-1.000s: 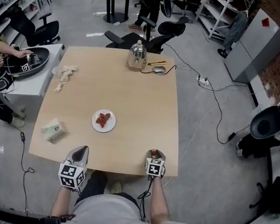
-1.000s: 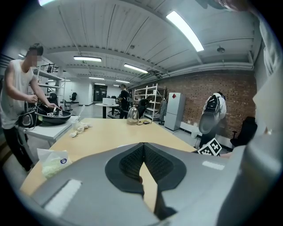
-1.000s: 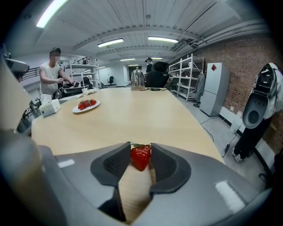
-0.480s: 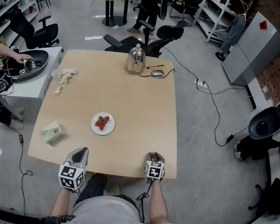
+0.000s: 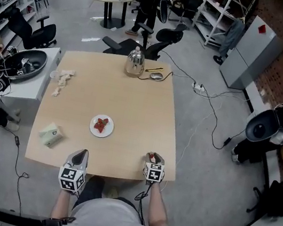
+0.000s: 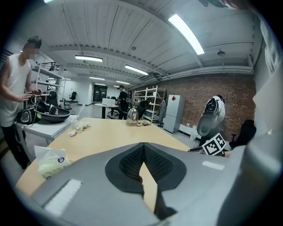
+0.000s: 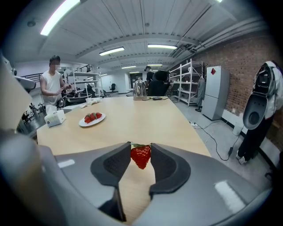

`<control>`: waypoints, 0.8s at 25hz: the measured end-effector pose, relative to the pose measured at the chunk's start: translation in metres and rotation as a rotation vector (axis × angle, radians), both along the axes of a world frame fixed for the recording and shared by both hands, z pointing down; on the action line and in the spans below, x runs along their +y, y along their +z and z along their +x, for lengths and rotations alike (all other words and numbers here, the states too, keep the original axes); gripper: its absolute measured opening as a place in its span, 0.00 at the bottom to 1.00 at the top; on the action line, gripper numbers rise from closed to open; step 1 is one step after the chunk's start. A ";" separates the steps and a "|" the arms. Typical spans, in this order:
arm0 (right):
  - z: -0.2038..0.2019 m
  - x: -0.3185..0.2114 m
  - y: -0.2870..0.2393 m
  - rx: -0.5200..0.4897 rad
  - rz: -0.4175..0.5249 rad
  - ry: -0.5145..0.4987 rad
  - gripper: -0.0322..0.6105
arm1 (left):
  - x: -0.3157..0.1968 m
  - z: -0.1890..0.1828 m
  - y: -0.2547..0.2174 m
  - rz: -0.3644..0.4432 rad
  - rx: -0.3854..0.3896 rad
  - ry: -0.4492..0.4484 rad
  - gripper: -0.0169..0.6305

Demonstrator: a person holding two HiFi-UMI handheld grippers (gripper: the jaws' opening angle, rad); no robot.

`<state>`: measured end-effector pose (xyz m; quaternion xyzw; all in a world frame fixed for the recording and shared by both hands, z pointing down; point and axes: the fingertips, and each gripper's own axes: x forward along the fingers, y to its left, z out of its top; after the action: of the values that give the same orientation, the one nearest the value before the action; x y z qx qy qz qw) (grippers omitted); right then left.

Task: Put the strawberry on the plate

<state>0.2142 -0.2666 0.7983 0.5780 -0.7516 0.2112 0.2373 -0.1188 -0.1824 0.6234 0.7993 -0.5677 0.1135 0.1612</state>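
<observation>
A red strawberry point(image 7: 141, 156) with its green cap is clamped between the pads of my right gripper point(image 7: 141, 152), which is shut on it just above the table's near right edge point(image 5: 153, 155). The white plate point(image 5: 93, 129) lies left of centre on the wooden table, some way ahead and to the left of that gripper, and holds a few strawberries point(image 5: 101, 125). In the right gripper view the plate point(image 7: 86, 125) is far left. My left gripper point(image 5: 82, 153) hovers at the near edge, its jaws point(image 6: 143, 148) meeting at the tips with nothing between them.
A steel kettle point(image 5: 135, 61), a mouse and a cable sit at the table's far edge. A tissue pack point(image 5: 52, 133) lies near the left front corner, crumpled paper point(image 5: 64, 77) further back. A person works at a side table point(image 5: 25, 81) on the left; office chairs stand beyond.
My right gripper has risen a little off the table with the strawberry still in it. The left gripper has stayed put. The person at the left has pulled their hands back.
</observation>
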 end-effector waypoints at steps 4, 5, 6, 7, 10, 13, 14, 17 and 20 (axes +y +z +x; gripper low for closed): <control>-0.009 -0.004 -0.021 0.006 0.036 -0.023 0.28 | 0.000 -0.003 0.001 0.004 0.008 -0.006 0.06; -0.013 -0.005 -0.026 0.011 0.044 -0.032 0.28 | 0.000 -0.004 0.001 0.004 0.009 -0.009 0.06; -0.017 -0.006 -0.030 0.015 0.053 -0.042 0.28 | 0.000 -0.006 0.002 0.004 0.011 -0.012 0.06; -0.021 -0.006 -0.035 0.017 0.061 -0.051 0.28 | 0.000 -0.008 0.002 0.003 0.013 -0.016 0.06; -0.036 -0.009 -0.047 0.014 0.081 -0.075 0.28 | 0.000 -0.015 0.004 0.004 0.021 -0.028 0.06; -0.047 -0.010 -0.056 0.003 0.096 -0.087 0.28 | 0.001 -0.022 0.006 0.007 0.023 -0.040 0.06; -0.051 -0.011 -0.059 -0.003 0.099 -0.091 0.28 | 0.002 -0.024 0.006 0.008 0.024 -0.046 0.06; -0.069 -0.015 -0.067 -0.014 0.108 -0.123 0.28 | 0.002 -0.033 0.009 0.004 0.029 -0.063 0.06; -0.089 -0.018 -0.074 -0.010 0.118 -0.180 0.28 | 0.003 -0.038 0.010 0.003 0.032 -0.076 0.06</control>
<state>0.1249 -0.2851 0.7247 0.5201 -0.8128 0.1471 0.2173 -0.1572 -0.1791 0.6331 0.7790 -0.5952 0.0938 0.1734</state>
